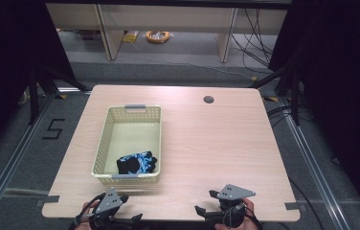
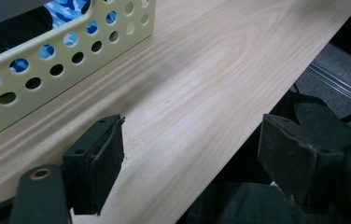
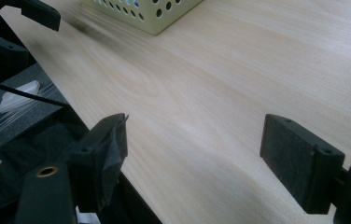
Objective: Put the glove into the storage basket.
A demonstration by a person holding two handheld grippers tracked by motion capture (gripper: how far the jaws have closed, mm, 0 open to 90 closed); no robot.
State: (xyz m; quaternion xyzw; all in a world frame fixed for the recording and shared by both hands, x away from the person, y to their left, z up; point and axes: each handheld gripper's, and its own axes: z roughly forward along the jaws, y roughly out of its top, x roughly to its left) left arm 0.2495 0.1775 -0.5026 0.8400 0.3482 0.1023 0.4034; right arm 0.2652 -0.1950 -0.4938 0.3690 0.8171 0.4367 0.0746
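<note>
We take the basket (image 1: pixel 129 143) as our landmark: pale yellow, perforated walls, grey handle clips on its far and near rims, sitting on the left half of the wooden table (image 1: pixel 207 153). Inside it, against the near wall, lies a black and blue patterned glove (image 1: pixel 137 163), bunched up.

Left gripper (image 1: pixel 120 199) sits at the table's near edge, just in front of the basket's near wall and slightly to its left. We see the person's left hand (image 1: pixel 88 212) wrapped around its handle from below, grey plate on top, nose pointing toward the basket. In the left gripper view its jaws stand wide apart with bare tabletop between them, holding nothing; the basket wall (image 2: pixel 61 60) fills the upper left, blue fabric (image 2: pixel 66 9) showing through the holes and over the rim.

Right gripper (image 1: pixel 206 202) rests at the near edge too, well to the right of the basket, tilted with its nose turned left toward it. Right hand (image 1: pixel 251 213) grips it from behind. In the right gripper view the jaws are spread wide, nothing between them, just wood grain; the basket corner (image 3: pixel 155 14) shows far off at the top.

Both grippers low, near table level, apart from each other.
</note>
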